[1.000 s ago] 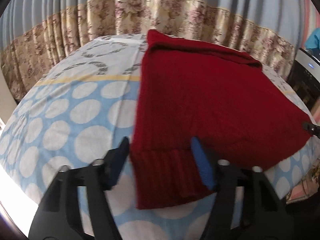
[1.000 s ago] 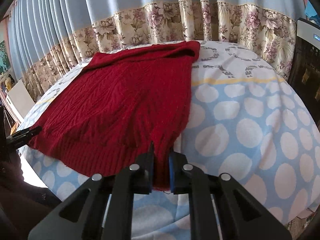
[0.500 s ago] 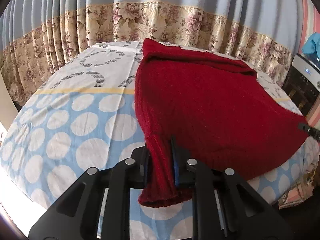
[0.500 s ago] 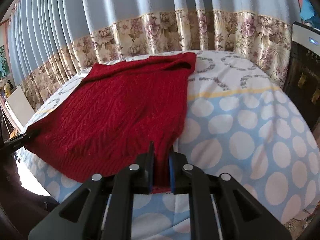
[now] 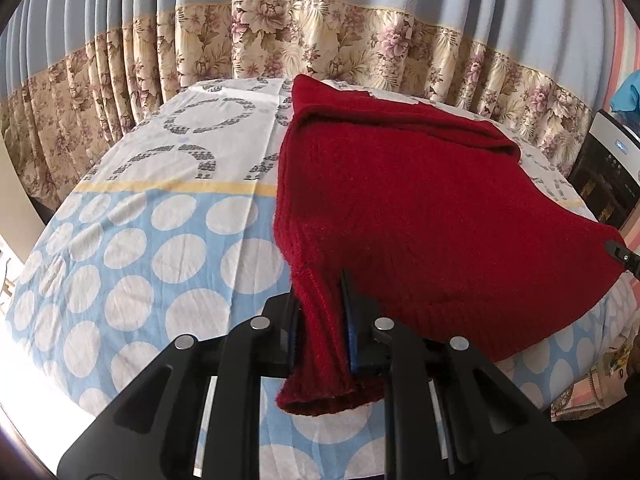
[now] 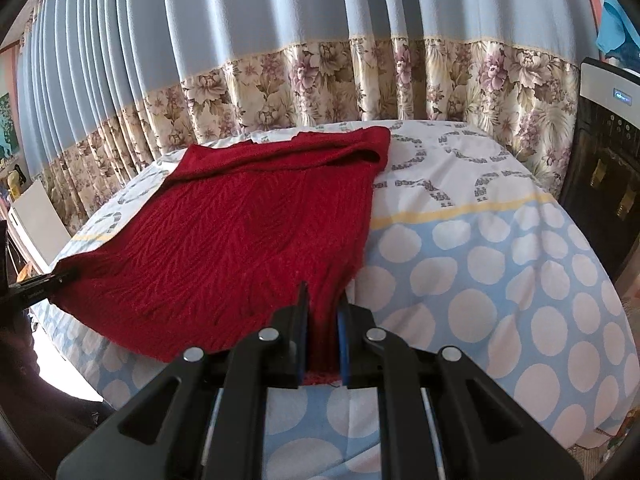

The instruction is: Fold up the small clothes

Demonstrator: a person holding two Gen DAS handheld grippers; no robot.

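On dotted bedsheet (image 5: 132, 280), before floral curtain (image 5: 320, 40): red knitted sweater (image 5: 420, 208) spread flat, near hem raised. Left gripper (image 5: 320, 320) clenched on ribbed hem corner; right gripper (image 6: 323, 332) clenched on opposite corner. Two-corner hold likely meant to keep hem taut and level for folding toward far edge.

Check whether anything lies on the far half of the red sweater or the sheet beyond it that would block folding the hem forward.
Nothing visible does. Both grippers, left and right, have their jaws shut on the red sweater hem; its far half and the sheet around it carry no other objects.
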